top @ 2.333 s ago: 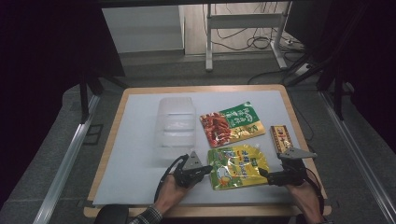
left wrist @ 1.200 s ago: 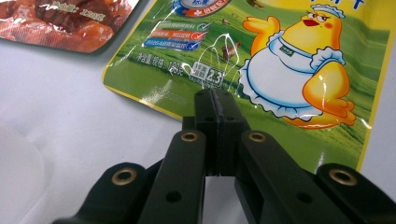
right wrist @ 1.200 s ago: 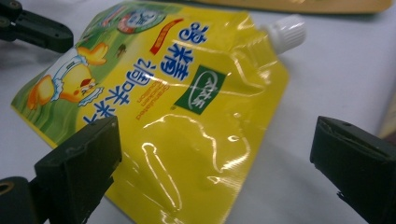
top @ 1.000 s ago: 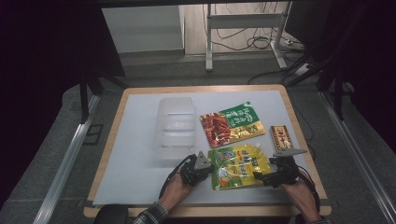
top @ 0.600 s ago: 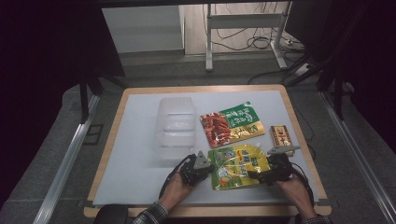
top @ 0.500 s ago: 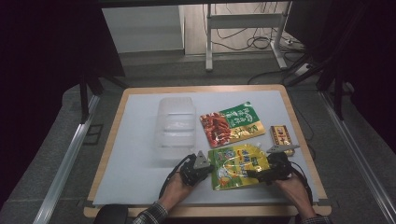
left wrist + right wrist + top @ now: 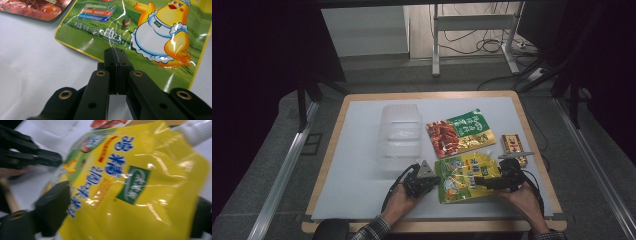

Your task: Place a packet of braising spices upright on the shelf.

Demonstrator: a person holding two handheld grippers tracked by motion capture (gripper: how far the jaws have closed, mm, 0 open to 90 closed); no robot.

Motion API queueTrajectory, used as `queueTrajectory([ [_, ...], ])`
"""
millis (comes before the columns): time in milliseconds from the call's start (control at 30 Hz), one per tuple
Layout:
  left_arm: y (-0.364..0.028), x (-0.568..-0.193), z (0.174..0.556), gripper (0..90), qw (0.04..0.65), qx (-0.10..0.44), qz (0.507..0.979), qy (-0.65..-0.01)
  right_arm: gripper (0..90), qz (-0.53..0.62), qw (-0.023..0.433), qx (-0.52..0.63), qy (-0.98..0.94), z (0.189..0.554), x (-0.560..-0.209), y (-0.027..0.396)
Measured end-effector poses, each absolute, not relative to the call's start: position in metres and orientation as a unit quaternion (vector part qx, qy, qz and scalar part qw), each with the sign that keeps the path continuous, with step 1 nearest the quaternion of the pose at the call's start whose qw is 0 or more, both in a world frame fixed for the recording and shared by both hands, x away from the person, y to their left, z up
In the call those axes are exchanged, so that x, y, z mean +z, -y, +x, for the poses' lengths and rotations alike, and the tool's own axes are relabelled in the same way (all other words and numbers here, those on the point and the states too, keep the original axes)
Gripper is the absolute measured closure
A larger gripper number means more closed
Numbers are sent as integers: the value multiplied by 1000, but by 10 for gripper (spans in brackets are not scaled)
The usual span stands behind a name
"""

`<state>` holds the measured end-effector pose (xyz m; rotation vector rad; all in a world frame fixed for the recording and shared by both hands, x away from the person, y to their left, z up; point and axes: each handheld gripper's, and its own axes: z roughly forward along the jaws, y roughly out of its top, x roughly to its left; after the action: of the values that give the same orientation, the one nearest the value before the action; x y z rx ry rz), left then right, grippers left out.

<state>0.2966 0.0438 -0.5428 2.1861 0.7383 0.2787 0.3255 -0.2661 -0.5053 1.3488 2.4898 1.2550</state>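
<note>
A yellow-green snack pouch (image 7: 462,175) with a cartoon chick (image 7: 160,37) lies flat near the table's front edge. My left gripper (image 7: 436,180) is shut, and its tips (image 7: 113,52) rest at the pouch's left edge with nothing between them. My right gripper (image 7: 486,181) reaches in from the right, over the pouch's right side. In the right gripper view the pouch (image 7: 130,185) spans the gap between the wide jaws of the right gripper (image 7: 131,195), which have just been closing. That view is blurred, and I cannot see the pads pressing on it.
A red and green snack packet (image 7: 459,132) lies just behind the pouch. A small patterned box (image 7: 513,146) sits at the right. A clear plastic container (image 7: 401,135) stands left of centre on the white mat (image 7: 357,170). The person's hands come in from the front edge.
The right gripper has moved left from beside the pouch onto its right side, and its jaws have narrowed. The left gripper has stayed shut at the pouch's left edge.
</note>
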Motion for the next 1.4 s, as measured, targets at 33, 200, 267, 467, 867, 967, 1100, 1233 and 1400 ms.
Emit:
queueTrajectory([
  [33,-44,-543,296,893,397,111,863,-292,337,434,19,420,-797,325,-503,268],
  [200,-43,-543,295,873,395,121,863,-291,569,415,41,445,-792,318,-493,266],
  [267,-43,-543,294,855,392,130,863,-290,651,406,57,452,-792,316,-488,265],
  [467,-46,-540,291,746,384,138,865,-293,822,400,78,441,-800,314,-486,262],
  [867,-60,-532,271,462,398,142,857,-294,814,398,66,450,-797,314,-480,262],
  [967,-65,-530,266,408,390,141,862,-290,812,376,84,443,-809,311,-475,260],
  [1100,-75,-526,262,338,398,138,860,-288,851,383,60,463,-797,313,-471,260],
  [1233,-80,-522,260,250,416,132,851,-292,871,385,51,468,-793,313,-466,258],
  [1400,-84,-520,256,134,420,144,848,-290,878,381,46,474,-793,316,-459,256],
])
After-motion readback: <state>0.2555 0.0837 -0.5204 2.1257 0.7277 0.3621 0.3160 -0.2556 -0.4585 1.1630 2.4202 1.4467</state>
